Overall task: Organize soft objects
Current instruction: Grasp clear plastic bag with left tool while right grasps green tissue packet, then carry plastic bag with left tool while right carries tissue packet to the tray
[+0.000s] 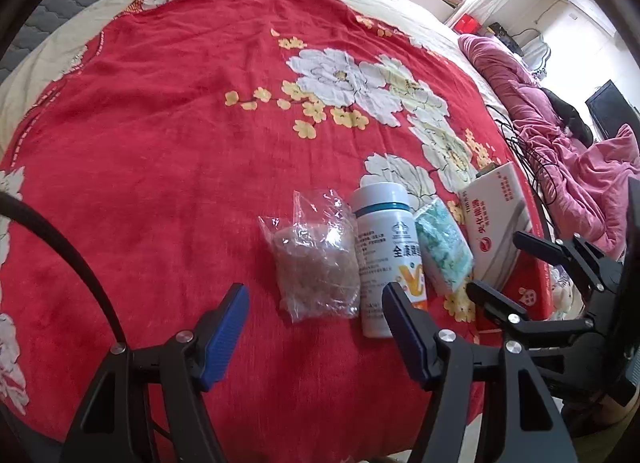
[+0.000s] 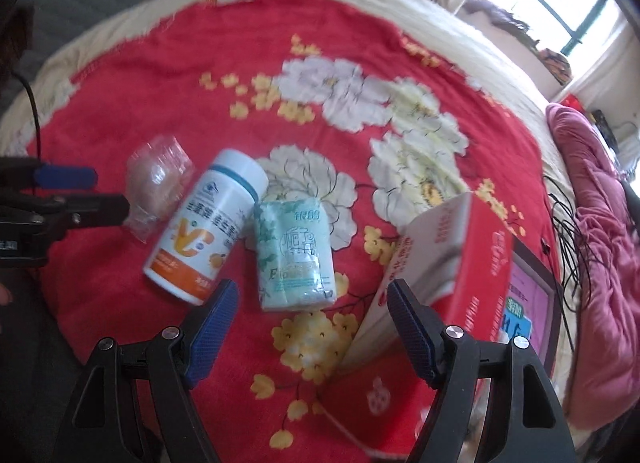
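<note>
Several items lie in a row on the red floral blanket (image 1: 168, 151). From left to right they are a crumpled clear plastic bag (image 1: 316, 263), a white vitamin bottle (image 1: 384, 255) on its side, a pale green tissue pack (image 1: 442, 247) and a red and white carton (image 1: 496, 223). My left gripper (image 1: 316, 327) hangs open just short of the bag, with nothing between its fingers. In the right wrist view my right gripper (image 2: 312, 323) is open over the near end of the tissue pack (image 2: 296, 255), apart from it. The bottle (image 2: 208, 223) and bag (image 2: 160, 183) lie to its left, the carton (image 2: 452, 255) to its right.
Each gripper shows in the other's view: the right gripper (image 1: 516, 271) beside the carton, the left gripper (image 2: 92, 193) by the bag. A lit screen (image 2: 528, 303) sits behind the carton. Black cables (image 1: 524, 159) and a heaped pink quilt (image 1: 568, 167) lie at the right. The far blanket is bare.
</note>
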`<state>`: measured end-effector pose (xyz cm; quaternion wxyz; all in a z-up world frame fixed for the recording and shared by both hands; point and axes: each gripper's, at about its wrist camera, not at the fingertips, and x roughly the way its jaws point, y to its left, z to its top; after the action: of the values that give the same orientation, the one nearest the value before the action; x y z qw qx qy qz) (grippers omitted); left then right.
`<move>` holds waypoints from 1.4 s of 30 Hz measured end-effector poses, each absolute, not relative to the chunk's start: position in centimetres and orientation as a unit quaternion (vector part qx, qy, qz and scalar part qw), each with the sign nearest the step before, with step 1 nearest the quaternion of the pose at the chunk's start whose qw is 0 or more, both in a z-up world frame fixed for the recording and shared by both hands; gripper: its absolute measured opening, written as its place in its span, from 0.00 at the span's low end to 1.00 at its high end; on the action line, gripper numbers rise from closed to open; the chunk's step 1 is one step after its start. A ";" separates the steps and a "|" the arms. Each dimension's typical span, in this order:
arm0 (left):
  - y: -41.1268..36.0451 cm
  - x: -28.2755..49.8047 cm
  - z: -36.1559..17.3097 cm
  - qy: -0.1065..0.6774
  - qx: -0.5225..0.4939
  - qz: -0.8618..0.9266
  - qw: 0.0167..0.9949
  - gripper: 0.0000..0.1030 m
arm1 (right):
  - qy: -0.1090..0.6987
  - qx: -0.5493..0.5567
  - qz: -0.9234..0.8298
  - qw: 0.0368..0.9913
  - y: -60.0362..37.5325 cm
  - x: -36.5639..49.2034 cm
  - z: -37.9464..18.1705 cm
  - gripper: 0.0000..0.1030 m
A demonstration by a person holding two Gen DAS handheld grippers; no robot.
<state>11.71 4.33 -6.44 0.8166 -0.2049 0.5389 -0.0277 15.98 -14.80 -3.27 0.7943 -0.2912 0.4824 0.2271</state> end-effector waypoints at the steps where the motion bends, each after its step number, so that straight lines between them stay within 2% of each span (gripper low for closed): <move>1: 4.4 11.9 -6.7 0.541 -0.207 -0.028 0.815 0.66 | 0.490 -0.295 0.230 0.788 -14.5 16.5 -3.9 0.75; 10: 4.7 13.9 -8.7 0.557 -0.217 -0.026 0.801 0.66 | 0.529 -0.308 0.232 0.756 -13.2 19.3 -7.2 0.75; 16: 4.3 14.8 -9.2 0.556 -0.211 -0.037 0.803 0.66 | 0.520 -0.335 0.240 0.748 -12.5 19.8 -8.2 0.75; 17: 4.2 14.9 -9.2 0.556 -0.211 -0.039 0.803 0.64 | 0.521 -0.334 0.241 0.748 -12.4 19.9 -8.4 0.73; 19: 4.1 15.2 -9.2 0.555 -0.213 -0.044 0.803 0.57 | 0.527 -0.322 0.254 0.744 -12.4 20.0 -8.6 0.56; 21: 4.1 15.4 -9.3 0.559 -0.216 -0.047 0.799 0.47 | 0.534 -0.306 0.262 0.743 -12.5 20.1 -8.7 0.50; 24: 3.9 15.5 -9.3 0.559 -0.213 -0.047 0.800 0.45 | 0.535 -0.284 0.268 0.749 -12.7 20.1 -8.4 0.46; 33: 3.4 14.6 -5.2 0.522 -0.201 -0.053 0.827 0.43 | 0.493 -0.203 0.269 0.802 -15.1 18.4 -2.6 0.45; 42: -3.5 14.0 2.6 0.472 -0.141 -0.124 0.861 0.43 | 0.454 -0.102 0.194 0.864 -25.4 15.3 4.7 0.45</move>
<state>14.01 -3.51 2.64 0.8612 -0.1414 0.4722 -0.1237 15.30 -25.36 4.71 0.8635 -0.1025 0.4542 0.1938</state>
